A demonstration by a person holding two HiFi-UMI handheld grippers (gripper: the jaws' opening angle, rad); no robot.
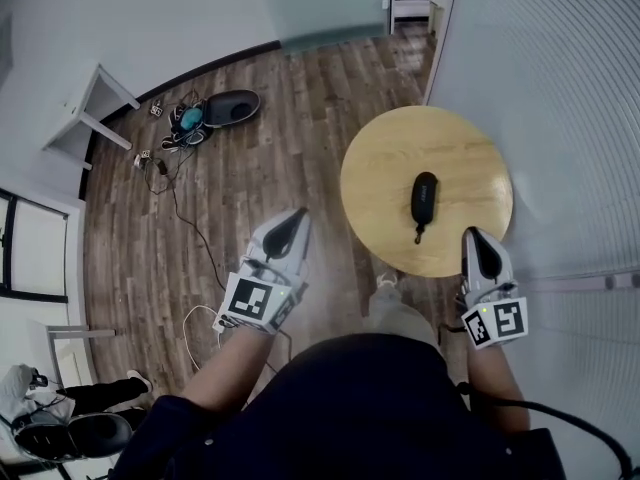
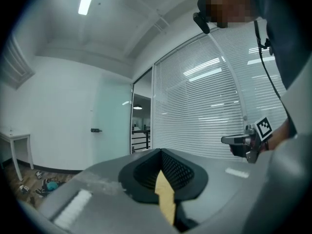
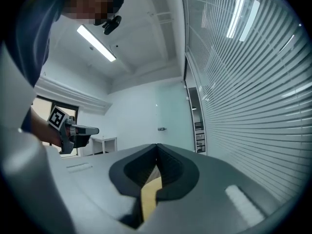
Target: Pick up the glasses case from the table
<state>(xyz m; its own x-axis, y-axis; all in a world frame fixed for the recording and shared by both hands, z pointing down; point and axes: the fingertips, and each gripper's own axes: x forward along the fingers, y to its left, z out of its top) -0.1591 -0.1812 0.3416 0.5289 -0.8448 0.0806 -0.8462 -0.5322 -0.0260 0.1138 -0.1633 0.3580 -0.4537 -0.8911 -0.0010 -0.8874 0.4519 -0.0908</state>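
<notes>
- Jaws of the left gripper (image 2: 160,154) are pressed together with nothing between them, as that gripper's own view shows.
- Jaws of the right gripper (image 3: 156,147) are likewise closed tight and empty.
- Black glasses case (image 1: 424,197) lies near the middle of the round wooden bench (image 1: 372,158). Its long side runs from 12 to 6 o'clock, and a short strap (image 1: 419,234) trails from the 6 o'clock end.
- Right gripper sits at the bench's rim at about 5 o'clock, pointing toward 12, near the case but apart from it.
- Left gripper is off the bench on its 8 o'clock side, above the plank floor (image 1: 250,168), with its tip aimed toward 1 o'clock.
- Neither gripper touches the case.
- Tangle of cables (image 1: 185,128) and small items lies on the floor at 10 o'clock in the head view, beside a white side table (image 1: 95,103).
- Slatted blinds (image 1: 560,88) fill the 3 o'clock side.
</notes>
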